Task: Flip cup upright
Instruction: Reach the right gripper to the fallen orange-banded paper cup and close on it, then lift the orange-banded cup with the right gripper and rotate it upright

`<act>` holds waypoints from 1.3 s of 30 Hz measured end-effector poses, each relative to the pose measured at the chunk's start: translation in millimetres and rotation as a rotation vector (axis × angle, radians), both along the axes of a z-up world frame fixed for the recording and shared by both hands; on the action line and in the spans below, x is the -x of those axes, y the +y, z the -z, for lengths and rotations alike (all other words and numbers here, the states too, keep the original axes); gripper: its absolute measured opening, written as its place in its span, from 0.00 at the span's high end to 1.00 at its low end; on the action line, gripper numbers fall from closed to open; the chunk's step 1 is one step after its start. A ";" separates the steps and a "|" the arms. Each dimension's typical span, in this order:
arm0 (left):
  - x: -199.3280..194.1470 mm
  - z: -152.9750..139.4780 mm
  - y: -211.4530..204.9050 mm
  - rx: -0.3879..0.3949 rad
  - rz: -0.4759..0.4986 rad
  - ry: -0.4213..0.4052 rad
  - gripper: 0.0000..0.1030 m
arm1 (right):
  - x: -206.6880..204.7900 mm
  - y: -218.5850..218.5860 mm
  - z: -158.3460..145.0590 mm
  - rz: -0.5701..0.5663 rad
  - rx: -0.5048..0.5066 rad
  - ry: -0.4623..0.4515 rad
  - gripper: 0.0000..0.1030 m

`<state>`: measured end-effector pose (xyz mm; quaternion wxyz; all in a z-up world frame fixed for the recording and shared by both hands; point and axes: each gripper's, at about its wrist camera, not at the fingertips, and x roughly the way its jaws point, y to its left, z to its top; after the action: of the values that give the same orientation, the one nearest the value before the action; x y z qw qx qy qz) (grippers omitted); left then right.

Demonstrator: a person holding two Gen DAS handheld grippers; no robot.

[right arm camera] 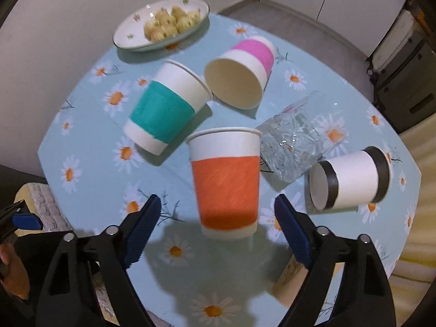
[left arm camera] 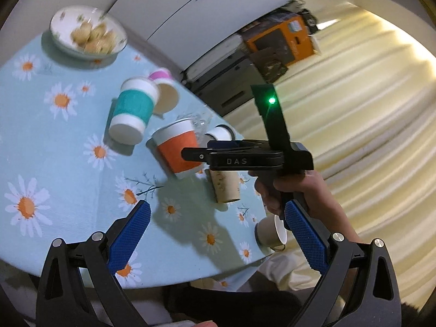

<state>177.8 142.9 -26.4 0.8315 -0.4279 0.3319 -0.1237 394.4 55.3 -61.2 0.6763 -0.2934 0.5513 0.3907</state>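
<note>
An orange-banded paper cup [right arm camera: 227, 181] stands upright on the daisy tablecloth [right arm camera: 90, 136], just ahead of my right gripper [right arm camera: 218, 216], whose jaws are wide open and apart from it. It also shows in the left wrist view [left arm camera: 178, 148], partly behind the right gripper [left arm camera: 218, 158]. A teal-banded cup [right arm camera: 166, 111] lies on its side, as do a pink-banded cup [right arm camera: 242, 73], a black-banded white cup [right arm camera: 351, 178] and a clear glass [right arm camera: 293, 147]. My left gripper [left arm camera: 218, 231] is open and empty above the table's near edge.
A dish of biscuits [right arm camera: 160, 24] sits at the far side of the table. A brown cup [left arm camera: 226, 186] and a small cup [left arm camera: 269, 230] lie near the table edge. Beyond the edge are an orange box [left arm camera: 283, 42] and cream bedding [left arm camera: 368, 122].
</note>
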 end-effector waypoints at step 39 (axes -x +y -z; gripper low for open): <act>-7.1 28.8 -0.6 0.088 0.013 0.179 0.07 | 47.5 -103.3 25.5 0.490 -0.169 0.436 0.40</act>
<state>184.9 142.3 -55.2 0.7781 -0.4712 0.4019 -0.1049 346.9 -48.0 -86.7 0.6382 -0.0047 0.7027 0.3146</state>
